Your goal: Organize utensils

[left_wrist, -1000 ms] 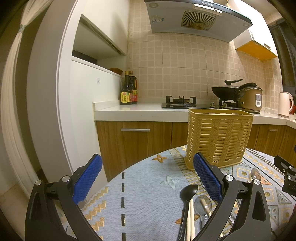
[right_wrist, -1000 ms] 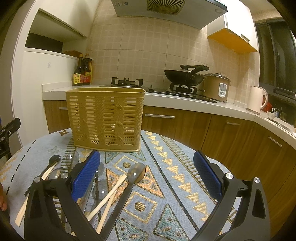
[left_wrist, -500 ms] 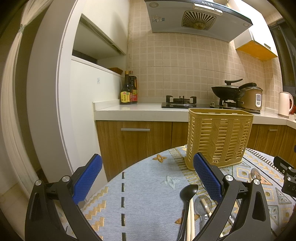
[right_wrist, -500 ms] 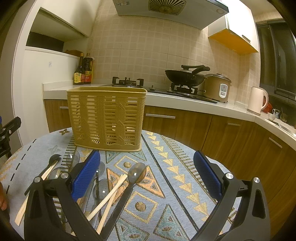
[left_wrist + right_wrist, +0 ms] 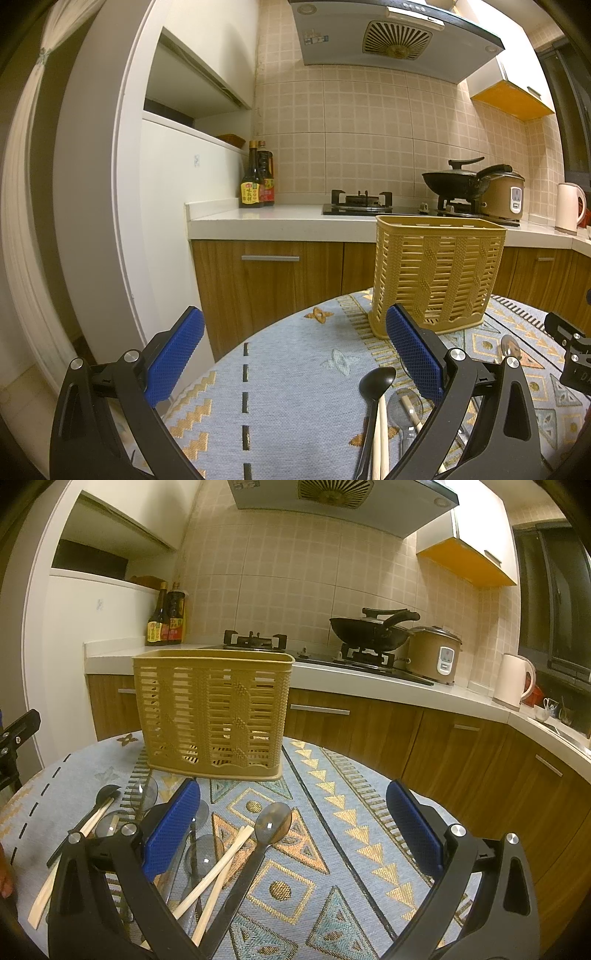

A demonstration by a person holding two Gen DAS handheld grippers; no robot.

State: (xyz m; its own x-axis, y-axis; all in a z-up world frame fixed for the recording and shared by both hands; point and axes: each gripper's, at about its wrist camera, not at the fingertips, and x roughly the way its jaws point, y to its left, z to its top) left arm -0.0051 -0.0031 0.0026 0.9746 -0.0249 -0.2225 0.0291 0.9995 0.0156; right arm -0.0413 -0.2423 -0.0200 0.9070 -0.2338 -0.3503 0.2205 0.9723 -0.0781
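Change: nothing has shifted over the last second (sorting not started).
Tabletop (image 5: 369, 812): patterned cloth; kitchen counter behind.
Basket (image 5: 214, 712): upright, looks empty.
Utensils: spoon (image 5: 271, 825), chopsticks (image 5: 218, 864), black spoon (image 5: 375, 384) loose before it.
Claws: left claw (image 5: 295, 358), right claw (image 5: 293, 829) both spread wide, holding nothing.

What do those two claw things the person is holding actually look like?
Both look alike. The left claw and right claw each have two black, angular plastic arms with triangular cut-outs and round silver bolts. Each fingertip carries a flat blue pad with a fine grid texture. No cables or sleeves show.
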